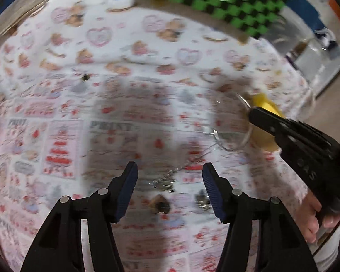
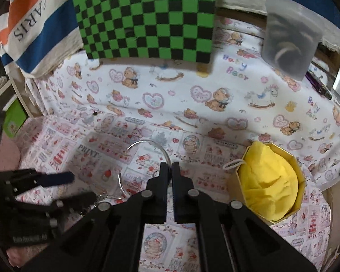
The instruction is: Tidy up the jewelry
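Observation:
A thin silver hoop necklace (image 2: 147, 142) with a chain trailing from it is pinched in my right gripper (image 2: 171, 166), which is shut on its rim and holds it over the patterned cloth. It also shows in the left wrist view (image 1: 232, 122), blurred. My left gripper (image 1: 170, 174) is open above a small chain and pendant (image 1: 163, 182), a brown ring-like piece (image 1: 159, 204) and a dark earring (image 1: 201, 198). A gold box with yellow cloth inside (image 2: 269, 181) stands to the right. A tiny dark stud (image 2: 94, 113) lies farther back.
A green-and-black checkered board (image 2: 145, 18) stands at the back. A frosted plastic box (image 2: 287, 45) and a purple pen (image 2: 317, 86) are at the back right. A striped "PARIS" bag (image 2: 34, 27) sits at the back left.

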The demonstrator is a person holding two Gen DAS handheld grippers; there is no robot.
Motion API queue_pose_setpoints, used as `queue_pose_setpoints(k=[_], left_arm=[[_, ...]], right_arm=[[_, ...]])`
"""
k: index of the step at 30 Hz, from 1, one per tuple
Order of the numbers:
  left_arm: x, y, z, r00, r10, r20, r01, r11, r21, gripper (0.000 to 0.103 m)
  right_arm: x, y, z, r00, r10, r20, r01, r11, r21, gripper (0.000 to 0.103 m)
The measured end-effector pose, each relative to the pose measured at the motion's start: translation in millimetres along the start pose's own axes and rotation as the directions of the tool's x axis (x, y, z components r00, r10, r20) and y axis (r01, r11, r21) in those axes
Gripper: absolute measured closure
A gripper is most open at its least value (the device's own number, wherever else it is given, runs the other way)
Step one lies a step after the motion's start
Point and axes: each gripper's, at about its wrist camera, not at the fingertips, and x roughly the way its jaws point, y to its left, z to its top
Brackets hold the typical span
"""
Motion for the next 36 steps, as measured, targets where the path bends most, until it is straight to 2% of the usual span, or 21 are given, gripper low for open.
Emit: queue_pose_setpoints(k=[3, 7, 10, 11, 13, 14, 15, 19, 22, 23, 24, 25, 26, 27, 31, 33, 36], left_arm=[[5.0, -10.8, -0.9, 1.000, -0.001, -0.001, 0.001, 0.999, 0.032, 0.046], [17.7, -11.5, 1.9, 1.000, -0.018, 0.004, 0.018, 0.999, 0.036, 0.046], [32.3, -13.7, 3.6, 1.000, -0.022, 0.001, 0.022, 0.999, 0.034, 0.046], [35.7, -13.3, 3.9, 1.000, -0.029, 0.008, 0.029, 0.999, 0.029, 0.049], [38.6, -11.9, 4.3, 0.998, -0.056, 0.012, 0.056, 0.998, 0.016, 0.073], [40.8, -11.2, 5.1, 0.997, -0.073, 0.014, 0.073, 0.997, 0.006, 0.097], [40.6, -10.5, 5.6, 0.996, -0.091, 0.020, 0.091, 0.996, 0.001, 0.103], [17.0, -14.2, 6.3, 0.979, -0.129, 0.155, 0.126, 0.992, 0.028, 0.103], [-0.8, -20.2, 6.2, 0.962, -0.187, 0.200, 0.176, 0.982, 0.070, 0.103], [-4.1, -22.7, 6.0, 0.958, -0.209, 0.196, 0.195, 0.977, 0.089, 0.101], [-6.4, -26.3, 5.6, 0.956, -0.222, 0.190, 0.204, 0.973, 0.113, 0.090], [-8.0, -30.8, 4.5, 0.957, -0.219, 0.193, 0.194, 0.971, 0.142, 0.080], [-8.9, -35.4, 3.2, 0.958, -0.199, 0.206, 0.166, 0.972, 0.167, 0.059], [-9.6, -39.9, 1.4, 0.958, -0.169, 0.231, 0.126, 0.974, 0.189, 0.053], [-1.7, -50.6, -2.4, 0.954, -0.107, 0.279, 0.041, 0.972, 0.232, 0.053], [8.1, -53.8, -2.5, 0.955, -0.059, 0.290, -0.010, 0.973, 0.230, 0.053], [24.8, -52.4, -0.5, 0.971, 0.018, 0.237, -0.074, 0.970, 0.230, 0.057]], right_arm=[[-7.3, -3.7, 6.4, 1.000, 0.010, 0.020, -0.010, 1.000, 0.020, 0.100], [-18.9, -10.3, 12.9, 0.997, 0.073, 0.031, -0.075, 0.995, 0.066, 0.100], [-26.3, -10.3, 15.5, 0.996, 0.074, 0.049, -0.078, 0.994, 0.071, 0.100], [-27.3, -10.8, 16.2, 0.996, 0.078, 0.049, -0.082, 0.994, 0.076, 0.100], [-28.4, -13.4, 16.4, 0.995, 0.096, 0.041, -0.099, 0.991, 0.094, 0.100], [-29.1, -15.4, 16.0, 0.994, 0.104, 0.039, -0.107, 0.989, 0.105, 0.100], [-29.3, -17.0, 15.4, 0.993, 0.111, 0.038, -0.115, 0.987, 0.112, 0.100], [-31.2, -23.6, 13.6, 0.992, 0.117, 0.039, -0.121, 0.985, 0.127, 0.100], [-31.4, -26.5, 14.3, 0.993, 0.114, 0.030, -0.117, 0.984, 0.131, 0.100], [-32.0, -27.0, 15.3, 0.994, 0.109, 0.029, -0.112, 0.985, 0.132, 0.100], [-33.1, -27.4, 16.7, 0.994, 0.105, 0.032, -0.108, 0.985, 0.135, 0.100], [-34.7, -27.5, 18.5, 0.994, 0.105, 0.033, -0.109, 0.985, 0.137, 0.100], [-36.2, -27.7, 20.7, 0.993, 0.111, 0.034, -0.114, 0.983, 0.141, 0.100], [-37.7, -27.8, 22.0, 0.993, 0.116, 0.036, -0.120, 0.982, 0.146, 0.100], [-46.9, -27.2, 31.3, 0.986, 0.162, 0.047, -0.168, 0.970, 0.174, 0.102], [-52.4, -23.7, 34.6, 0.988, 0.147, 0.057, -0.154, 0.974, 0.164, 0.102], [-48.8, -15.5, 33.3, 0.993, 0.113, 0.034, -0.116, 0.986, 0.120, 0.102]])
